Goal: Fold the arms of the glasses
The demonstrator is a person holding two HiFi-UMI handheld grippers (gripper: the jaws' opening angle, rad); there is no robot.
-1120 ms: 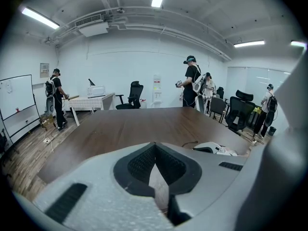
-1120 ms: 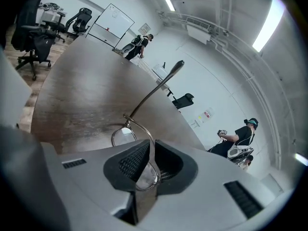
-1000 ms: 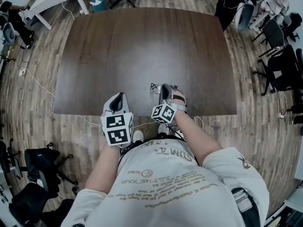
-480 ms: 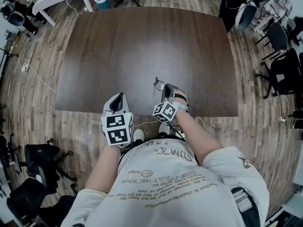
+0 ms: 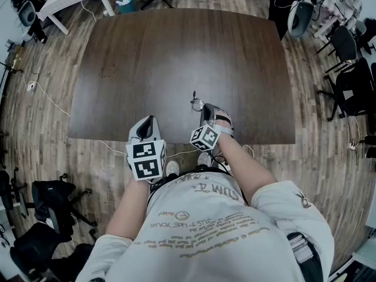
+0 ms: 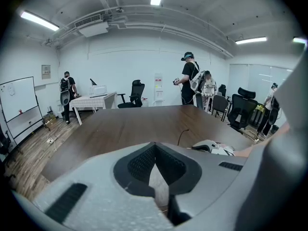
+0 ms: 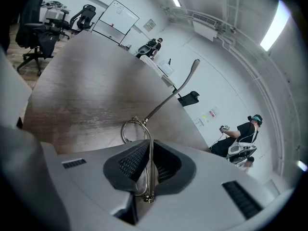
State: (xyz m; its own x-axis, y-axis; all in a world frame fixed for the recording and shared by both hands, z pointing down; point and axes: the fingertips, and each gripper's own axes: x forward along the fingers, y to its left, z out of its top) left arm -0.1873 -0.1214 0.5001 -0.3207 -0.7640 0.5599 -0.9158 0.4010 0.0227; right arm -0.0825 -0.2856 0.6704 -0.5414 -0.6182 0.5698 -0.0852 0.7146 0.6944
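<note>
The glasses (image 7: 133, 128) are thin wire, so I'd judge them light, springy and easy to bend, with lenses that could slip. They sit just above the near edge of the worktop (image 5: 176, 51), clamped by the front rim in the right gripper (image 7: 148, 163). One arm (image 7: 171, 95) juts out unfolded. The left gripper (image 6: 155, 170) is clenched on nothing beside it. I'd press that arm gently close to the hinge, not at the tip.

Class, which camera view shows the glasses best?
The right gripper view: the glasses sit close up, clamped in the right gripper, one arm extended. Head view shows them tiny; left gripper view shows only one thin arm.
</note>
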